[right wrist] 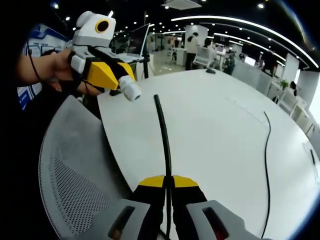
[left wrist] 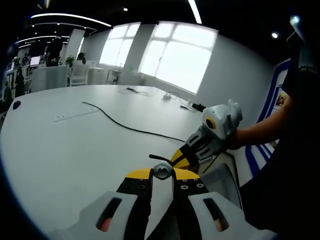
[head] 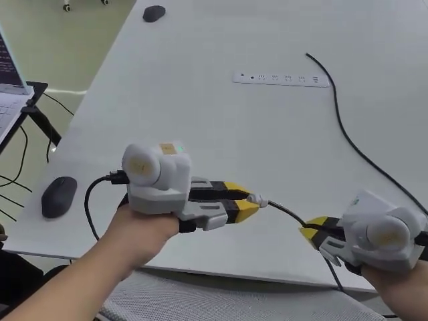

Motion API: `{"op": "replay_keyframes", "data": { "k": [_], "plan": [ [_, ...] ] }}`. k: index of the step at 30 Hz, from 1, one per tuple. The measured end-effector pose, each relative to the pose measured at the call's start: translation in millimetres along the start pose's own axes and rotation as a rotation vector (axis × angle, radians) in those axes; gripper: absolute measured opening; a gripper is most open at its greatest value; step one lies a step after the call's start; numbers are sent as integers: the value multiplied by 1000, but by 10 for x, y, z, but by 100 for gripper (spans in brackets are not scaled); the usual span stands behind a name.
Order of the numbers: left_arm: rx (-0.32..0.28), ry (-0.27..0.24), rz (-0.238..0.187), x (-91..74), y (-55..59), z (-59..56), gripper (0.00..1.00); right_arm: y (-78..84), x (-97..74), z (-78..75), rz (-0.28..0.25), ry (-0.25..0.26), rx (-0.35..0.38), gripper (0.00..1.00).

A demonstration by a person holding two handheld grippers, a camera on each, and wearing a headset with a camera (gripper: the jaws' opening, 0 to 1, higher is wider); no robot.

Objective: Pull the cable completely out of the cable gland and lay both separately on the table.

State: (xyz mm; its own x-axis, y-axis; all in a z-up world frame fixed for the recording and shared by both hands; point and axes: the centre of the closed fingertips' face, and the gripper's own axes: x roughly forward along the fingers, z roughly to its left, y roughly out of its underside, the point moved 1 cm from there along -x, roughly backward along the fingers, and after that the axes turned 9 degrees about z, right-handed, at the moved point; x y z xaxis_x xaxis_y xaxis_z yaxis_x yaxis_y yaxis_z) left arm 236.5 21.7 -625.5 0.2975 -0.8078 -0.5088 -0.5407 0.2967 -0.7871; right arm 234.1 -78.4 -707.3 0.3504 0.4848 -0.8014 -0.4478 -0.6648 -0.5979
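Right gripper view: cable (right wrist: 164, 140) runs straight ahead toward cable gland (right wrist: 130, 91).

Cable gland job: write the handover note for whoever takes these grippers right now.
Left gripper: shut on the cable gland, held in the air at the near edge of the table.
Right gripper: shut on the cable, also in the air.
Done: in the right gripper view the cable's free end stands clear of the gland, so it looks pulled out.
Left: lay gland and cable apart on the table.
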Motion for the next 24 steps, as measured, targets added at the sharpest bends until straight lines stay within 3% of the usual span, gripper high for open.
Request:
{"op": "replay_keyframes", "data": {
  "k": [15, 21, 24],
  "plan": [
    [6, 10, 26, 58, 72, 71, 15, -46, 11, -95, 20, 4, 9, 0],
    [1, 28, -2, 51, 58, 90, 15, -120, 17, -148, 26, 11, 1, 0],
    [24, 16, 4, 47, 70, 103, 15, -154, 17, -192, 31, 18, -2, 0]
  ]
}}
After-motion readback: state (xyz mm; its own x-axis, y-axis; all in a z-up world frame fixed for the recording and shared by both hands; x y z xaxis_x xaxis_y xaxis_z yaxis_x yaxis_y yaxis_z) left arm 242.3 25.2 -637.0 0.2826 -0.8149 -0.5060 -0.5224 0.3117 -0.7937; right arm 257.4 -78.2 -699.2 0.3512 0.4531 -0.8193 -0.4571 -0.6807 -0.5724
